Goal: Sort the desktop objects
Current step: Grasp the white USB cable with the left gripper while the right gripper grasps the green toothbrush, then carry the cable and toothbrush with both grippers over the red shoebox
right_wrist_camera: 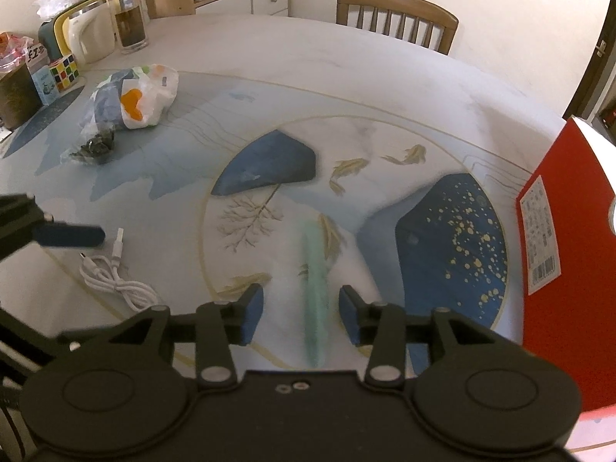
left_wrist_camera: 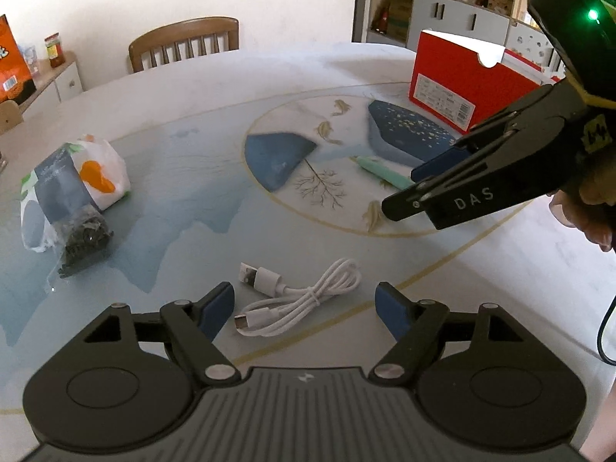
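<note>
Coiled white USB cable (left_wrist_camera: 298, 300), light, limp, best pinched at its tied middle; slim mint-green plastic pen (right_wrist_camera: 315, 300), rigid, slippery; both grippers' fingers released, empty.

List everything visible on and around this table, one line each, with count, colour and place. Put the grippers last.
USB cable: one, white, coiled, between the left gripper's fingers.
Pen: one, mint green, between the right gripper's fingers, blurred.
Box: one, red, right side of the table.
Plastic bag: one, white with orange and grey print, left side.
Clear packet: one, dark contents, against the bag.
Puzzle cube: one, multicoloured, far left edge.
Glass jar: one, clear, white lid, far left.
Chair: one, brown wood, beyond the table.
Table: one, pale with blue fish print.
Left gripper: black, blue pads, open.
Right gripper: black, blue pads, open.
</note>
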Demonstrator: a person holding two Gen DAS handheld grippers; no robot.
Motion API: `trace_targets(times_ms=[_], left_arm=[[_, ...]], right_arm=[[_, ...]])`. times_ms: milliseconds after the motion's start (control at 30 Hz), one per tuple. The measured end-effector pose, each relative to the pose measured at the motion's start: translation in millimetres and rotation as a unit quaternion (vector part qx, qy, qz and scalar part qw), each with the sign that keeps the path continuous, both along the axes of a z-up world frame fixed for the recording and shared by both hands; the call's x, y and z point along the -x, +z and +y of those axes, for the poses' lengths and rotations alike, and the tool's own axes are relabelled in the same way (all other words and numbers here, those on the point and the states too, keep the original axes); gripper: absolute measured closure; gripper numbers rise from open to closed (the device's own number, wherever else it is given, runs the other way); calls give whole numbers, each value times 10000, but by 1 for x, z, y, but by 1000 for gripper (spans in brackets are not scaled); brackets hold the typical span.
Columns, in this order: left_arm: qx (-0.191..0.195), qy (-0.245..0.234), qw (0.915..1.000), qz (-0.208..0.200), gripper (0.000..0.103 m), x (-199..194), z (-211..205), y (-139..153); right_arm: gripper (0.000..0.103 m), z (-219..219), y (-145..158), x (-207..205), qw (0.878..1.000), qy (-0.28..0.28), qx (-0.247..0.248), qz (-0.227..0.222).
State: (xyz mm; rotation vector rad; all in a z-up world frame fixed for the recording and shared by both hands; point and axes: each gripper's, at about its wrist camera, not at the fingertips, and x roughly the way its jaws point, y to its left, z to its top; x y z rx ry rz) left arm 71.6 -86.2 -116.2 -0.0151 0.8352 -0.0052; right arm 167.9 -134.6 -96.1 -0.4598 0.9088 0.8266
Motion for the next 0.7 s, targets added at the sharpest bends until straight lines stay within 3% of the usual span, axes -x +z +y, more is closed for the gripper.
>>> trace_targets(times_ms=[200,300,333,367,433,700], left_arm=[[-120,33,9999,-88,26,3,-6,-2],[-102,48,9998,-192,50,3,-5,0],[-99,53,9997,-225,64,2,-4,0],[-99,55,9996,-248,67,1,-4,1],[-70,33,9997,-240,68,-2,-3,1],[148,-40,9996,-225,71,-9,-2,3]], right_arm=[[59,3,-1,1,10000,-11,-87,26],[65,0,-1,-1,9998,-132,-146,42],[71,0,-1,-1,9997,-155,-158,39],[79,-1,-1,-1,9997,-173,-155,25],[92,-1,0,-3,9997,-186,-140,14],[93,-16,7,-7,9988,-381,-287,111]])
